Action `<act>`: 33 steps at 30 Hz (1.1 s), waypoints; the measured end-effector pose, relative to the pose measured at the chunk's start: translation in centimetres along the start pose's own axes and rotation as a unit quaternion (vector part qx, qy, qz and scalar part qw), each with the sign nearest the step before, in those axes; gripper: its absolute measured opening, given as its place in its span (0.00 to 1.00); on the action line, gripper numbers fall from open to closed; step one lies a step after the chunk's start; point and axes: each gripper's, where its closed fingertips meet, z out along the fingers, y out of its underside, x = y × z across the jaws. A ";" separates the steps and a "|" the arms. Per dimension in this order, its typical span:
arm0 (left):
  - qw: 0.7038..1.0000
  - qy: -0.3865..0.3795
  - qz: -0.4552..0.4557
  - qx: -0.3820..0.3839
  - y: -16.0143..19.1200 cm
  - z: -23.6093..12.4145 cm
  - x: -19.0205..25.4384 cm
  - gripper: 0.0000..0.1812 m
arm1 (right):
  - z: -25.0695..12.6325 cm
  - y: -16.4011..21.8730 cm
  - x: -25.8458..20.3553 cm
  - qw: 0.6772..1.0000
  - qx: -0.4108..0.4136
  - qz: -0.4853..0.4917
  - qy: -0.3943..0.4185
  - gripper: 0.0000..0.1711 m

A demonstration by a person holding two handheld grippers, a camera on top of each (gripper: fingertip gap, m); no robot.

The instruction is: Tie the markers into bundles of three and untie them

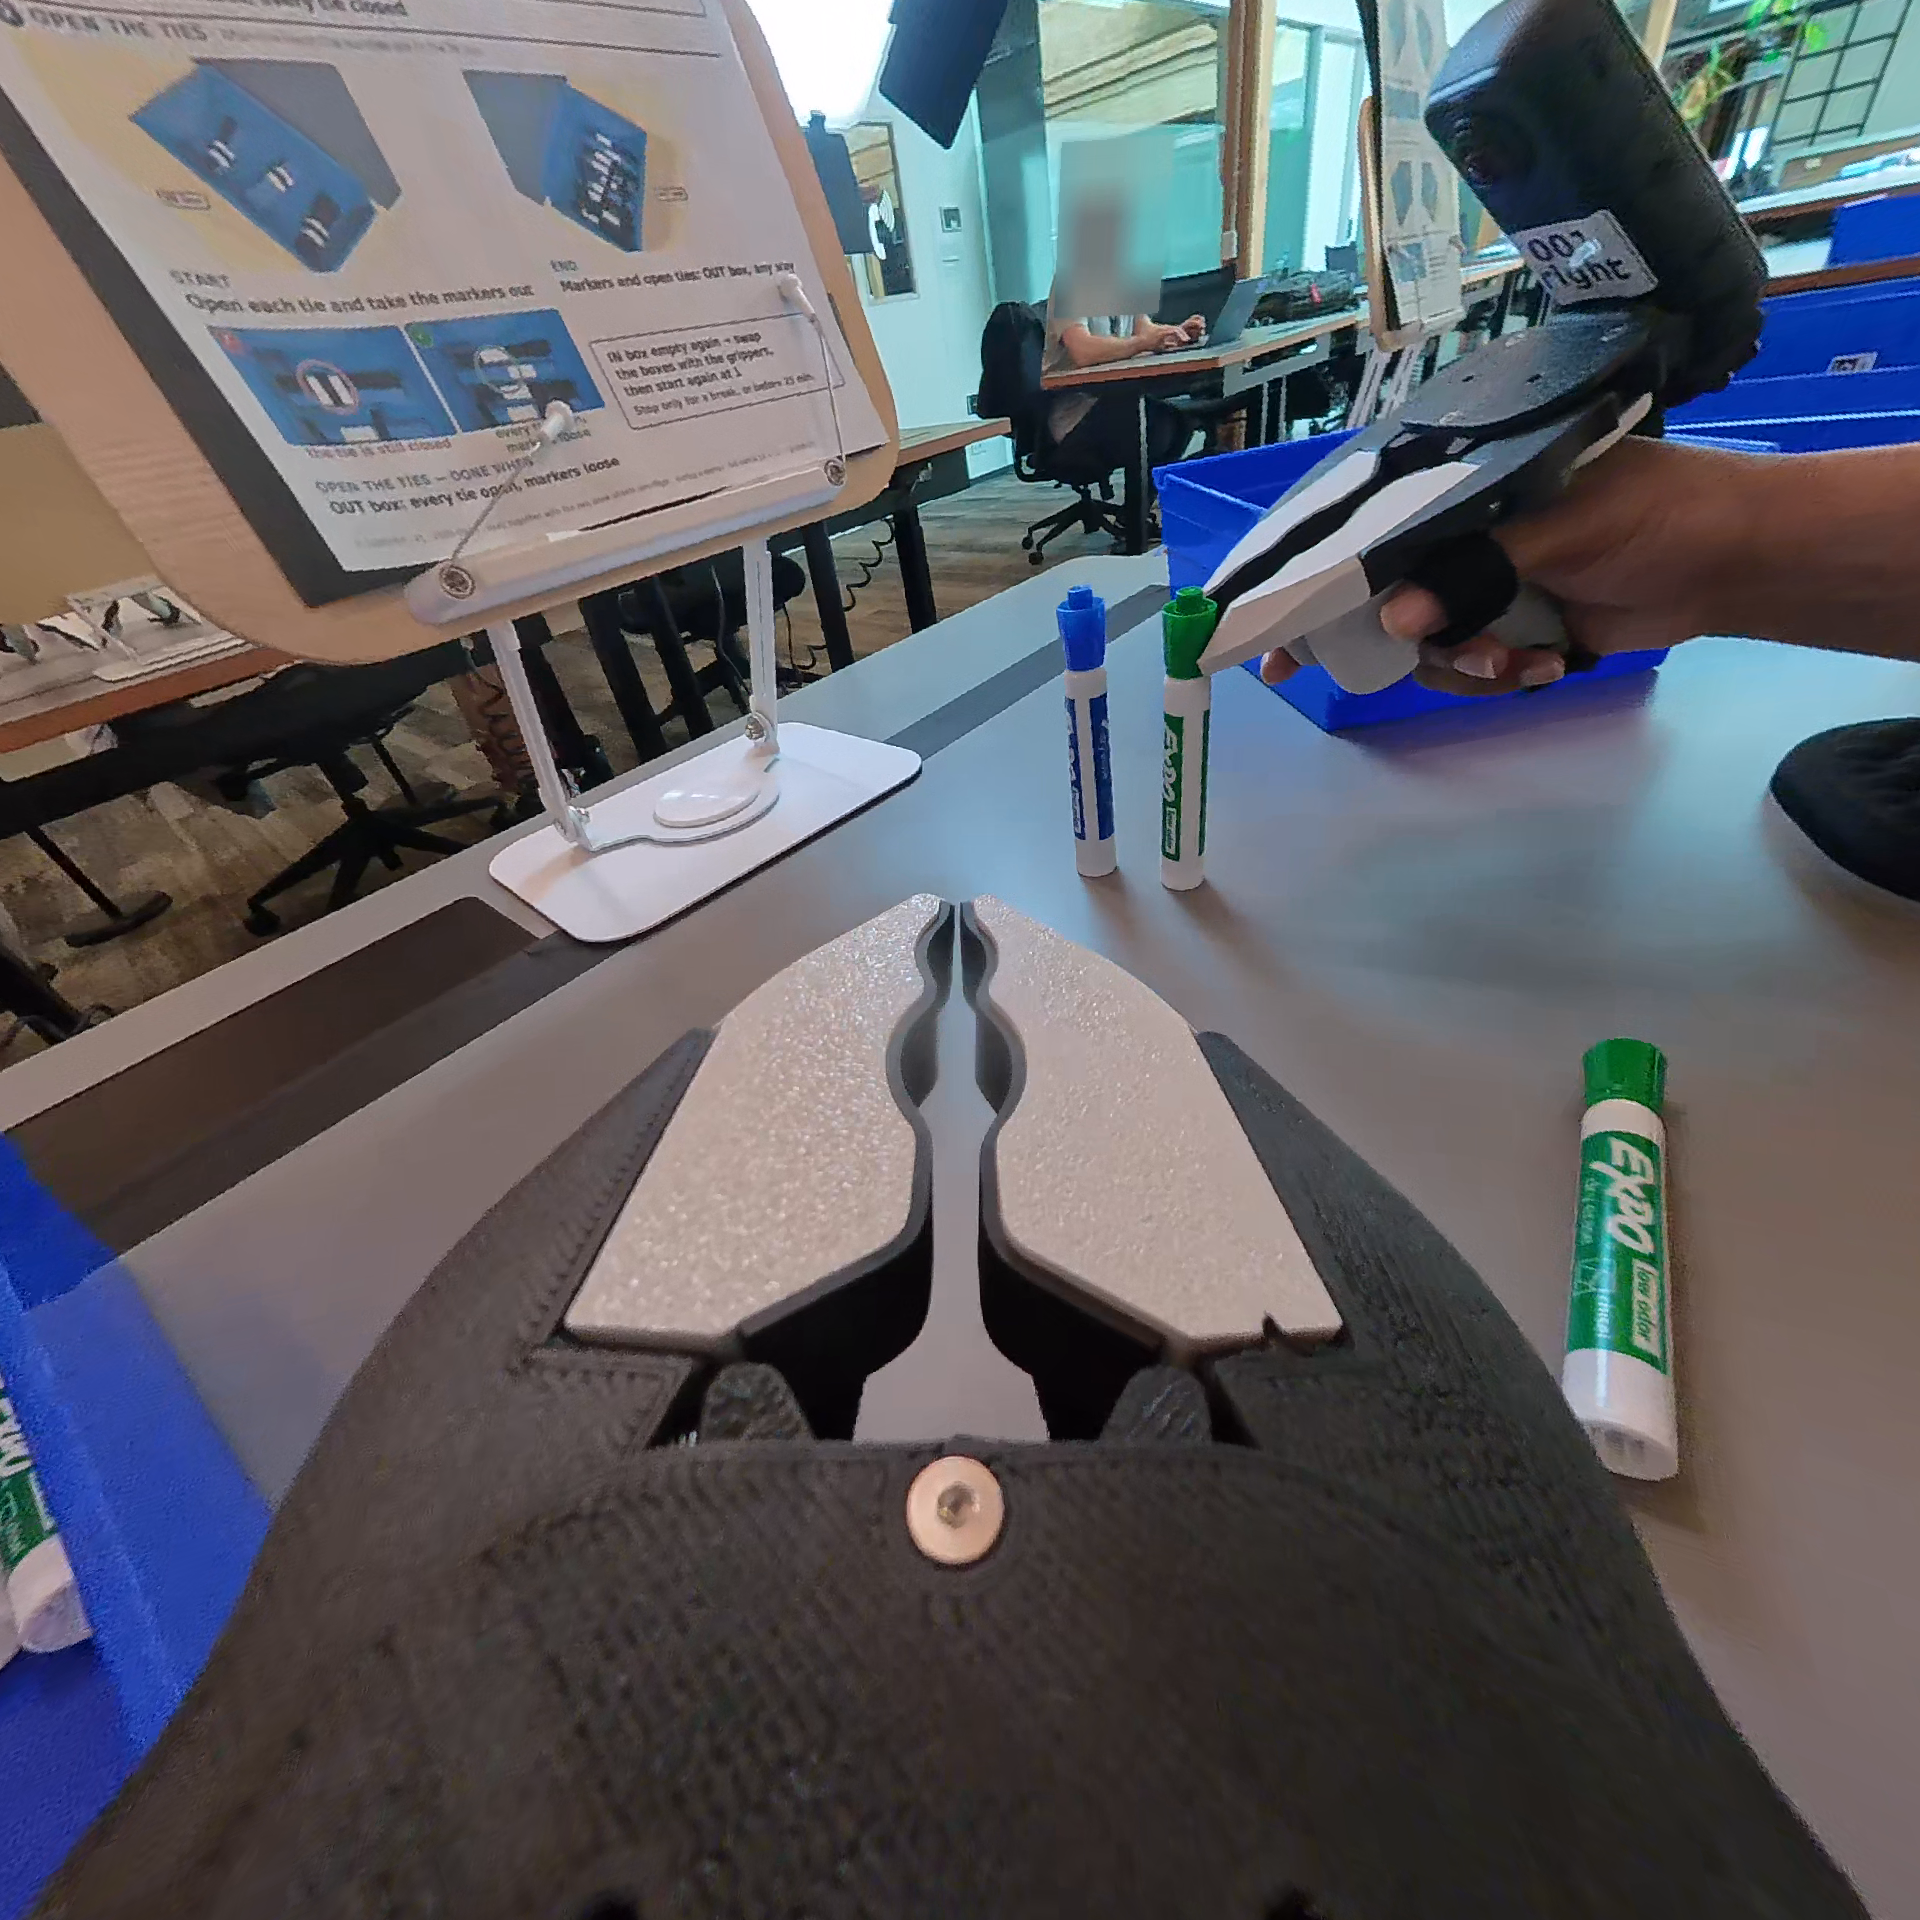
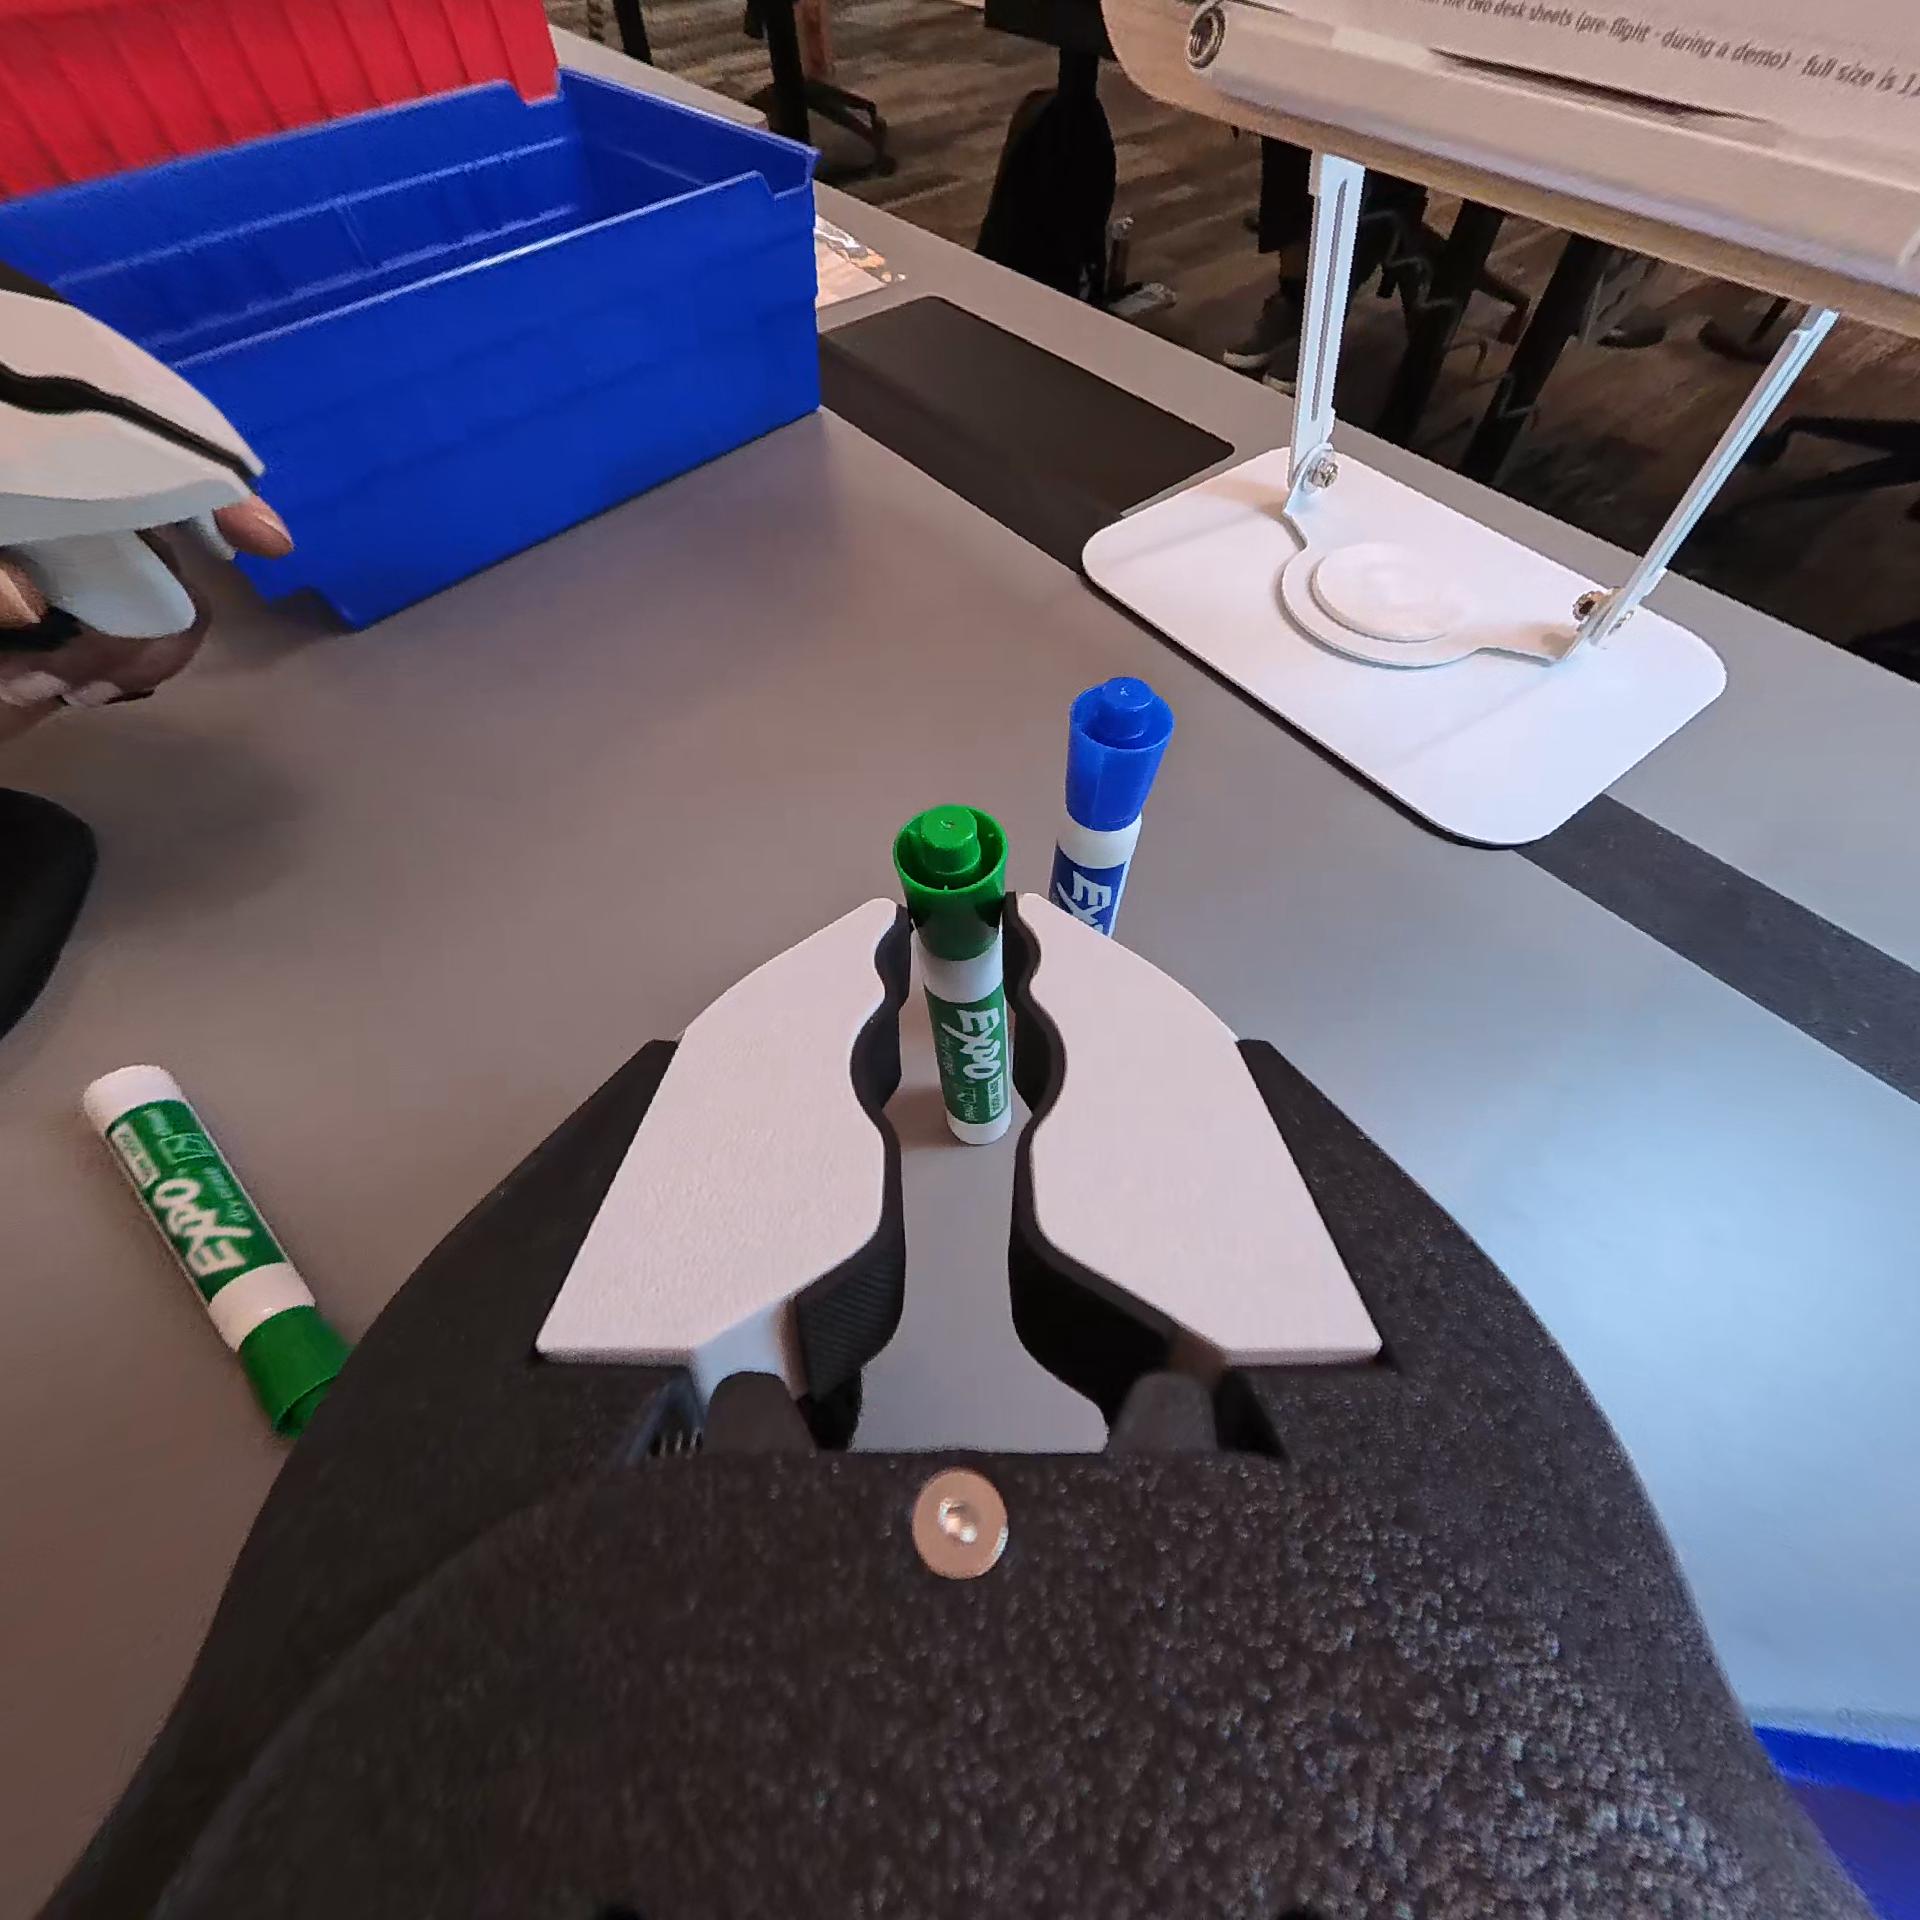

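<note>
Right gripper (image 2: pixel 956 909) clasps the upright green-capped white marker (image 2: pixel 961 977) at its cap, a blue-capped one (image 2: pixel 1107 810) standing just beside. Left gripper (image 1: pixel 961 914) hovers closed, empty. Another green marker (image 1: pixel 1621 1257) lies flat on the smooth grey tabletop (image 1: pixel 1455 987).

Green markers on bench: 2, one upright (image 2: pixel 961 977), one lying (image 2: pixel 213 1242).
Blue markers: 1, upright (image 2: pixel 1107 805).
Markers in bin at bench's left edge: at least 1 (image 1: pixel 21 1538); full count cannot be told.
Blue bins: 2, one (image 2: pixel 499 343) on one side, one (image 1: pixel 125 1475) on the other.
Stands: 1 (image 2: pixel 1403 634).
Grippers: 2, left (image 1: pixel 958 914), right (image 2: pixel 956 909).
</note>
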 end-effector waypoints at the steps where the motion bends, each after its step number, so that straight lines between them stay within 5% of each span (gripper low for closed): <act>1: 1.000 0.002 0.002 -0.001 0.0 0.1 0.1 0.01 | 0.0 0.0 0.0 1.000 0.000 -0.001 -0.002 0.10; 11: 1.000 0.007 -0.003 -0.014 1.0 0.4 0.0 0.02 | -1.6 -1.2 0.7 0.999 0.012 -0.020 0.023 0.22; 15: 1.000 0.006 -0.004 -0.014 0.9 0.4 -0.1 0.02 | -5.0 -3.5 -2.0 0.992 0.023 -0.118 0.035 0.25; 20: 1.000 0.010 -0.006 -0.011 0.9 0.4 -0.1 0.02 | -5.1 3.4 -11.3 0.969 -0.070 -0.175 -0.157 0.25; 24: 1.000 0.018 -0.002 -0.015 1.0 0.6 0.4 0.02 | -2.8 10.0 -14.3 0.948 -0.141 -0.187 -0.217 0.27; 27: 1.000 0.018 0.000 -0.014 0.9 0.5 0.5 0.02 | -1.8 11.6 -15.9 0.931 -0.169 -0.209 -0.245 0.24; 29: 1.000 0.017 -0.001 -0.014 0.9 0.5 0.4 0.02 | -1.4 11.4 -16.2 0.927 -0.174 -0.227 -0.242 0.12; 33: 1.000 0.024 0.003 -0.014 0.8 0.5 0.7 0.02 | -2.1 10.8 -16.3 0.920 -0.175 -0.241 -0.255 0.11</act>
